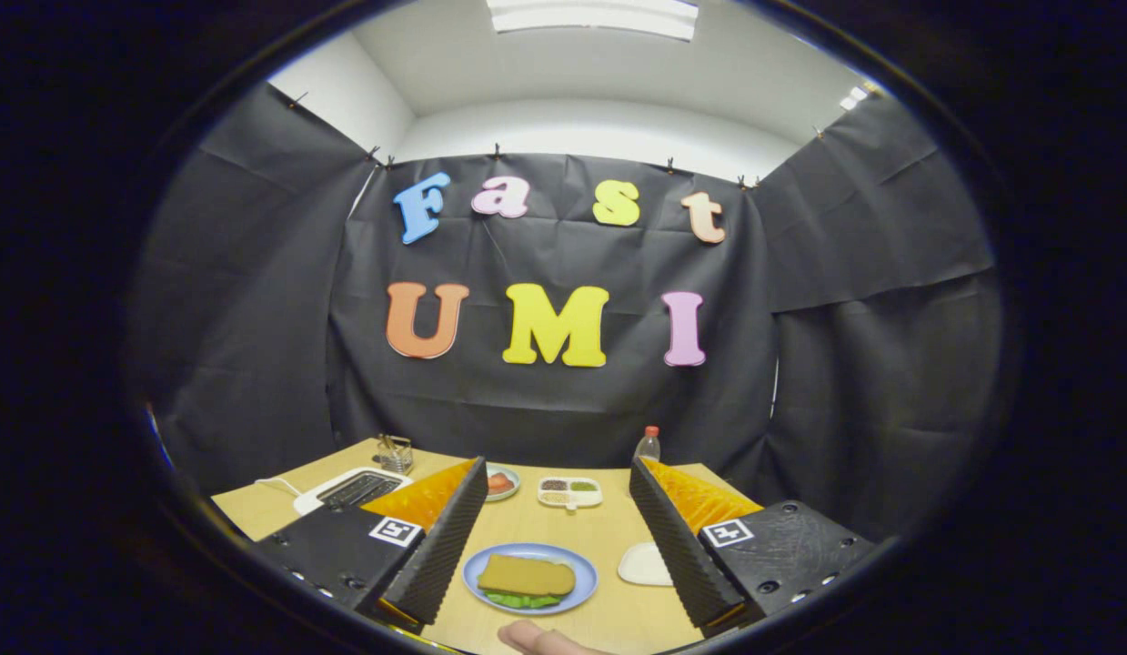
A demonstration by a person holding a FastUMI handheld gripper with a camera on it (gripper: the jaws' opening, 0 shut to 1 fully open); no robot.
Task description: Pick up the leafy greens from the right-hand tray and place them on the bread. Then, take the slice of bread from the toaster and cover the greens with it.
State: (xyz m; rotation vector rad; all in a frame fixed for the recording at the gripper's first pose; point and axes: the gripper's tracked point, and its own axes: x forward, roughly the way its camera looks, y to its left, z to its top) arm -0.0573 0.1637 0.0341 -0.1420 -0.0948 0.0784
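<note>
My gripper (558,478) is open, its two ribbed black fingers (445,541) spread wide above the wooden table (608,532) with nothing held. Between the fingers, on the table, lies a blue plate (581,582) with a brown slice of bread (527,575) on top of leafy greens (522,600), whose green edge sticks out at the near side. The white toaster (349,489) stands at the back left, partly behind the left finger. A small white tray (645,564) lies beside the right finger, partly hidden by it.
At the back stand a small dish with something red (501,482), a white divided dish of toppings (570,491), a bottle with a red cap (648,444) and a wire holder (395,452). A fingertip (540,639) shows at the table's near edge.
</note>
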